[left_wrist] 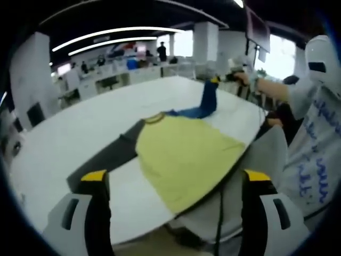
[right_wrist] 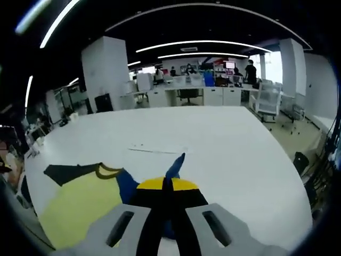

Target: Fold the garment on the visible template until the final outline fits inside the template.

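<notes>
- Right tongs (right_wrist: 167, 186): jaws closed together on a blue sleeve (right_wrist: 175, 166) of the garment, lifting it clear of the tabletop (right_wrist: 213, 138). In the left gripper view the same tongs (left_wrist: 230, 78) appear at the far side, held in a person's hand, with the blue sleeve (left_wrist: 208, 98) hanging from them in an upright strip.
- Left tongs (left_wrist: 173, 184): jaws wide apart, holding nothing, poised above the near edge of the tabletop (left_wrist: 80, 133).
- Garment (left_wrist: 184, 152): a shirt with a yellow body, dark collar trim and blue sleeves, lying mostly flat near the tabletop's edge; its lower hem reaches the rim nearest the person.
- Template (left_wrist: 109, 154): a dark panel on the tabletop, showing beside and partly under the yellow body; its full outline cannot be traced.
- Progress (judged): an early stage. One sleeve is raised, apparently to be carried inward over the body; no completed fold can be seen.
- Remaining (judged): lay this sleeve across the yellow body, fold the other side likewise, then fold the length until the outline sits inside the dark panel.
</notes>
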The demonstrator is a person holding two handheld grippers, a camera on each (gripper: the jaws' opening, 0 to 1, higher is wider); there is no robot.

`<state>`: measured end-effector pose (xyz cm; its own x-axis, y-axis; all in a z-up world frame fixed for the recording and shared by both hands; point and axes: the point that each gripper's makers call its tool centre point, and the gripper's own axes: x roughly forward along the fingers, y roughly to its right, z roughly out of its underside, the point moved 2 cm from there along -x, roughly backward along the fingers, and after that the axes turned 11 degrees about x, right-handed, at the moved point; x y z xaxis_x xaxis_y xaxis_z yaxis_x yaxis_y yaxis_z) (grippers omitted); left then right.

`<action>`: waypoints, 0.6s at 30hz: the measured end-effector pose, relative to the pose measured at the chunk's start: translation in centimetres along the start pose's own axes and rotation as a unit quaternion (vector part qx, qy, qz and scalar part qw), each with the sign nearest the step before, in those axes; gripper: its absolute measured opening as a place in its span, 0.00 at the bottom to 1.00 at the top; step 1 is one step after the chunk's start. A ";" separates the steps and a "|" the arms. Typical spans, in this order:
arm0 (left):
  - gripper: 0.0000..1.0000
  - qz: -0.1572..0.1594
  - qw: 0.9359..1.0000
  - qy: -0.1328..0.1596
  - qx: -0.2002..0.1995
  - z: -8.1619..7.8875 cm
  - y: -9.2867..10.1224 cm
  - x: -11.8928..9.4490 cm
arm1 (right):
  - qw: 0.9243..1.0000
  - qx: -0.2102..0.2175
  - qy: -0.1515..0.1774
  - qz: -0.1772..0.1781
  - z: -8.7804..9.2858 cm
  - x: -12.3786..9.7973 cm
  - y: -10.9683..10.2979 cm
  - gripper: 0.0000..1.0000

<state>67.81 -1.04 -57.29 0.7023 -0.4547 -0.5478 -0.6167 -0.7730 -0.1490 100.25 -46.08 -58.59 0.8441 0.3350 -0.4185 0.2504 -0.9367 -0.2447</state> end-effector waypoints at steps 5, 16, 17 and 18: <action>0.99 0.003 1.000 0.012 -0.003 0.0 -0.3 -0.3 | 1.000 -0.006 0.000 -0.022 -0.5 0.8 -2.8 0.03; 0.97 -0.009 1.000 0.026 -0.004 0.3 -1.3 -1.3 | 0.997 -0.027 -0.012 -0.077 0.0 3.5 -9.6 0.03; 0.98 -0.008 1.000 0.026 -0.005 0.4 -1.4 -1.4 | 0.996 -0.028 -0.014 -0.081 0.1 3.7 -10.1 0.03; 0.98 -0.009 1.000 0.025 -0.006 0.4 -1.4 -1.4 | 0.996 -0.030 -0.018 -0.086 0.3 3.9 -10.7 0.03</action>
<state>67.56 0.89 -56.65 0.7299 -0.4621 -0.5036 -0.6001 -0.7861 -0.1484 100.75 -34.70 -57.86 0.7690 0.4939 -0.4059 0.4189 -0.8689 -0.2636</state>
